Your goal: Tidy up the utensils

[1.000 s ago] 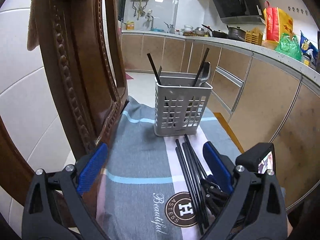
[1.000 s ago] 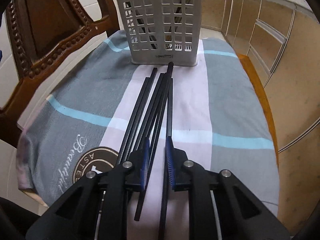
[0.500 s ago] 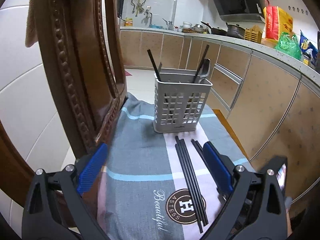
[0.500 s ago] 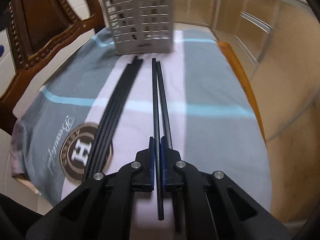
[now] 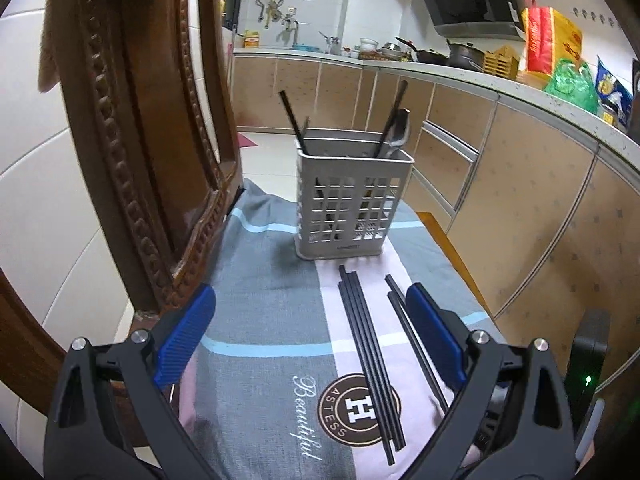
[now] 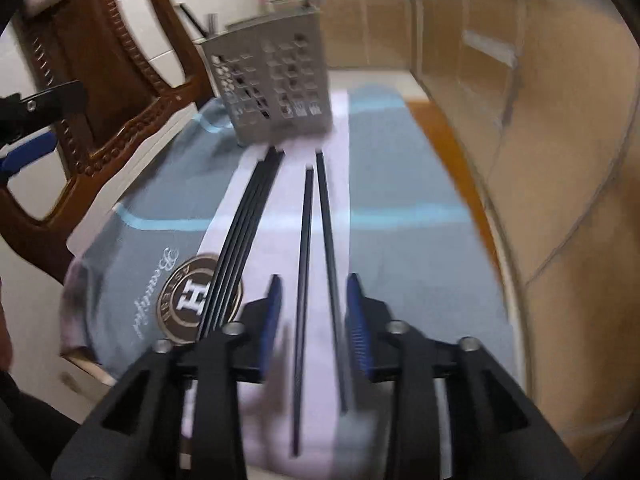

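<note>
Black chopsticks on a striped cloth, both hand-held grippers above them.

Blue-padded, the right hand-held gripper [image 6: 310, 316] is opening, with two loose chopsticks [image 6: 306, 264] lying between its jaws, untouched by the pads. The left hand-held gripper [image 5: 310, 340] hangs wide and empty. A bundle of chopsticks [image 5: 370, 356] lies on the cloth [image 5: 260, 280] just left of that pair. Beyond stands the grey utensil basket [image 5: 352, 208], holding chopsticks and a spoon, beside a wooden chair back [image 5: 140, 140].
</note>
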A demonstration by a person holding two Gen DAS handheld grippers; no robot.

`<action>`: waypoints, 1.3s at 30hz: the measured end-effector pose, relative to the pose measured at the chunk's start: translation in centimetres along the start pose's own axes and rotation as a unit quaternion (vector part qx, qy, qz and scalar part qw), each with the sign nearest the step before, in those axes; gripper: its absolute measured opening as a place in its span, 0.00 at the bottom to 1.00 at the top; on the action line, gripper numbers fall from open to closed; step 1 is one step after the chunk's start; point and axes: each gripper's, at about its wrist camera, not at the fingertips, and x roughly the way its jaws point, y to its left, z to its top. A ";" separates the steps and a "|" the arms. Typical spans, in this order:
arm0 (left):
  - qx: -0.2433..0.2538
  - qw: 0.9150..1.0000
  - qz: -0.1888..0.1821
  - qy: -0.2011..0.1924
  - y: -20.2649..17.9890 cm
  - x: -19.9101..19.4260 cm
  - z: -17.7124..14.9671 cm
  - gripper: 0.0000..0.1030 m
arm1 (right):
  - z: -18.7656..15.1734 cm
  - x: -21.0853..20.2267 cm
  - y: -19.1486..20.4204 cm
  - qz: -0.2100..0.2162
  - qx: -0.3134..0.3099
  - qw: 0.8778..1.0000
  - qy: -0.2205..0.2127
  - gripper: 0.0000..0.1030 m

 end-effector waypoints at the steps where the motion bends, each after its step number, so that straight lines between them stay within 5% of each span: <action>1: -0.003 1.000 0.001 0.001 0.1 0.0 0.0 0.92 | 0.6 0.4 0.0 -0.001 -0.014 1.000 0.000 0.35; 5: -0.016 1.000 -0.003 0.011 0.4 0.5 0.1 0.92 | 1.4 2.7 -0.1 -0.014 -0.047 0.999 0.015 0.34; 8: -0.015 1.000 -0.007 0.010 0.1 0.5 0.1 0.92 | 1.1 4.9 -0.4 -0.021 -0.049 0.997 0.053 0.20; 13: -0.005 1.000 -0.010 0.013 -0.4 0.7 0.0 0.92 | 1.3 5.9 -0.6 -0.032 -0.043 0.998 0.046 0.06; 23: 0.014 0.999 -0.028 0.024 -1.9 1.0 -0.6 0.92 | -2.4 1.3 -3.1 -0.045 0.034 0.997 0.044 0.06; 27: 0.013 0.998 -0.047 0.046 -3.6 1.6 -1.4 0.92 | -2.1 1.1 -3.5 -0.031 0.049 0.997 0.042 0.06; 32: 0.000 0.997 -0.051 0.061 -5.6 1.5 -2.0 0.92 | 0.8 -4.1 -3.7 -0.006 0.029 0.999 -0.015 0.07; 34: -0.002 0.997 -0.049 0.067 -6.5 1.5 -2.3 0.92 | 2.2 -5.7 -4.0 0.022 0.015 0.999 -0.028 0.11; 36: 0.002 0.996 -0.049 0.075 -7.3 1.4 -2.7 0.92 | 3.0 -6.7 -4.4 0.025 0.013 0.999 -0.040 0.45; 37: 0.004 0.996 -0.047 0.077 -7.7 1.2 -2.9 0.92 | 3.2 -7.1 -4.7 0.021 0.014 0.998 -0.049 0.52; 39: 0.011 0.996 -0.038 0.075 -8.3 0.8 -3.5 0.92 | 2.8 -7.6 -5.5 0.020 0.021 0.998 -0.062 0.54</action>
